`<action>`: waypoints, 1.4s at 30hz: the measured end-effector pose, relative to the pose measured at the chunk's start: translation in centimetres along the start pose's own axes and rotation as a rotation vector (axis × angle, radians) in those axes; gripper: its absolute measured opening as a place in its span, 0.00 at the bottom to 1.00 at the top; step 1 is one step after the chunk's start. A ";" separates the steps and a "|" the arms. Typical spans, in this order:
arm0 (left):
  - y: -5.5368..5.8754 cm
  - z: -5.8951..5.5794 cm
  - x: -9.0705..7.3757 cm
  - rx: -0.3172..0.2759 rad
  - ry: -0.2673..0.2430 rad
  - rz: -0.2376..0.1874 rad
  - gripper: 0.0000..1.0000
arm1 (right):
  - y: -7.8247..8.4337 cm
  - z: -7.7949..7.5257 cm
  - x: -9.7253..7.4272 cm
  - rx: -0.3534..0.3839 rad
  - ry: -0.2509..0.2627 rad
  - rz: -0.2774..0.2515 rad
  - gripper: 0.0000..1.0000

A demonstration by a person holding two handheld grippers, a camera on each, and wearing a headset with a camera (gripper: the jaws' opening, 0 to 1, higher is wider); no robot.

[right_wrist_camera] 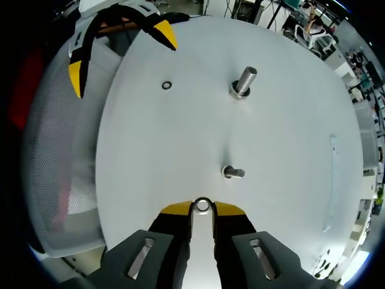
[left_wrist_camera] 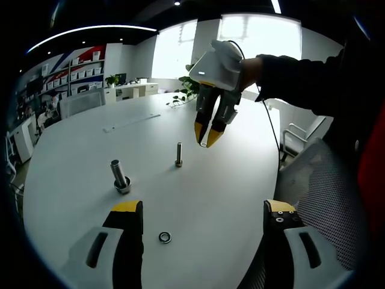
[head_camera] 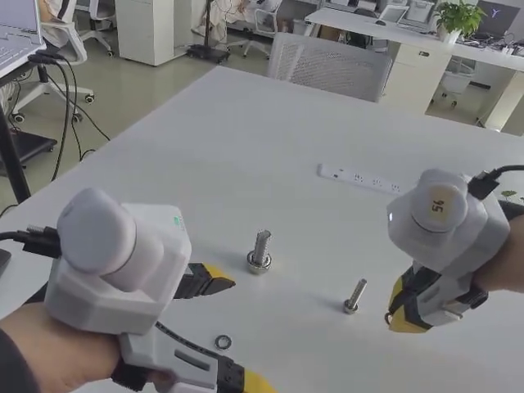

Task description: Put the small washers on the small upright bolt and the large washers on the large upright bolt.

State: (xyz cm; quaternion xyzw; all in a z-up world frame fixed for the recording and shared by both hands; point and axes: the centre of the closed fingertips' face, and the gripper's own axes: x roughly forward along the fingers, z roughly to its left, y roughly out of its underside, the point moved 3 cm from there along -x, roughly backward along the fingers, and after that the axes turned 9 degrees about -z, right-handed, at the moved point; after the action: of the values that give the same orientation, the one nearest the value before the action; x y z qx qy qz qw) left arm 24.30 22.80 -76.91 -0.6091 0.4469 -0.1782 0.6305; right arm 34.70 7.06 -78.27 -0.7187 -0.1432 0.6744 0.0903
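One risk stands out: the right gripper, its jaws clamped on the outer edge of a small washer, hangs just beside the small bolt, and the ring is pinched only by its thin rim. If the hole comes down off-centre, it would likely catch on the bolt tip, twist out of the pinch and roll across the white table. A sideways nudge could also topple the bolt, which seems to stand free on its head. Size is a second hazard: I cannot tell whether the held ring suits the small bolt or the large bolt. The left gripper has its jaws wide apart, with a loose washer lying flat on the table between them. A flat ring is hard to pinch and may skid away. Counted: two upright bolts, one small, one large. Two washers are clearly seen, one held, one loose. A wider ring at the large bolt's base may be more washers, too small to tell. Two grippers. One power strip, well beyond the bolts.
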 end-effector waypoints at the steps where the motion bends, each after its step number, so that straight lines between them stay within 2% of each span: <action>1: 0.0 0.0 0.0 0.000 0.000 -0.001 0.82 | -0.1 -0.1 -0.1 -0.004 0.003 -0.001 0.14; 8: 0.1 -0.2 0.0 0.001 0.001 -0.001 0.82 | -1.3 -1.0 -1.0 -0.039 0.023 0.000 0.14; 17: 0.2 -0.2 0.0 0.000 0.001 -0.001 0.82 | -2.9 -1.9 -1.3 -0.070 0.037 -0.002 0.14; 20: 0.2 -0.2 0.0 0.000 0.000 -0.001 0.82 | -3.0 -2.3 -1.1 -0.082 0.044 0.010 0.14; 27: 0.2 -0.1 -0.1 -0.002 -0.004 0.002 0.81 | -3.3 -3.3 -0.3 -0.079 0.041 0.000 0.14; 42: 0.4 0.1 -0.3 -0.008 -0.008 0.007 0.81 | -3.2 -3.1 0.8 -0.082 0.013 0.008 0.14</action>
State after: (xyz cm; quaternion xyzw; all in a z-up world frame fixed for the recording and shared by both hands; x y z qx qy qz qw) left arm 24.08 23.12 -77.16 -0.6108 0.4474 -0.1718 0.6303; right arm 37.57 10.54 -77.78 -0.7269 -0.1673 0.6635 0.0592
